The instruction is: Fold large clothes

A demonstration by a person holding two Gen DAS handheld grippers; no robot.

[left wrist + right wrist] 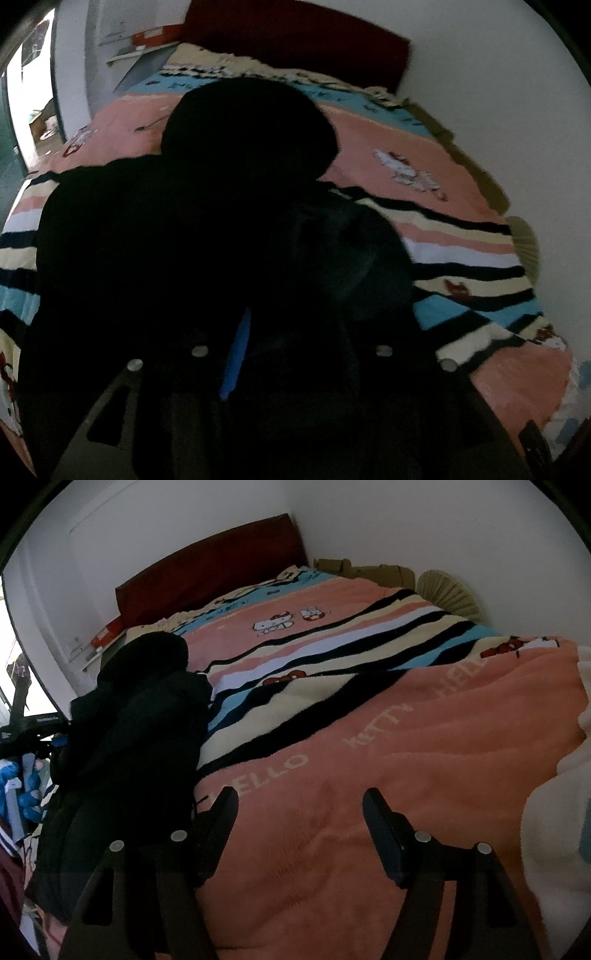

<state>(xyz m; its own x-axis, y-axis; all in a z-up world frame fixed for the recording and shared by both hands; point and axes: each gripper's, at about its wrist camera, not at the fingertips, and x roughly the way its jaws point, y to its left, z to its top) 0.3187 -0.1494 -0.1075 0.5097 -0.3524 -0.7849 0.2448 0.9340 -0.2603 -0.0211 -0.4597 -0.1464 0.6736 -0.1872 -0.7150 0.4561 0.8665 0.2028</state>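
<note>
The right gripper [299,812] points forward and downward over the pink blanket [369,794], its two dark fingers [384,827] standing well apart with bare blanket showing between them; nothing is pinched. Its left finger sits just beside the black garment [122,760] heaped on that blanket. The left gripper [291,354] is tipped down at the same garment, its fingers lost against the dark cloth, so their spread cannot be read.

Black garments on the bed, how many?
1: black garment bunched at the left edge of the blanket in the right wrist view; a second could hide in the pile.
</note>
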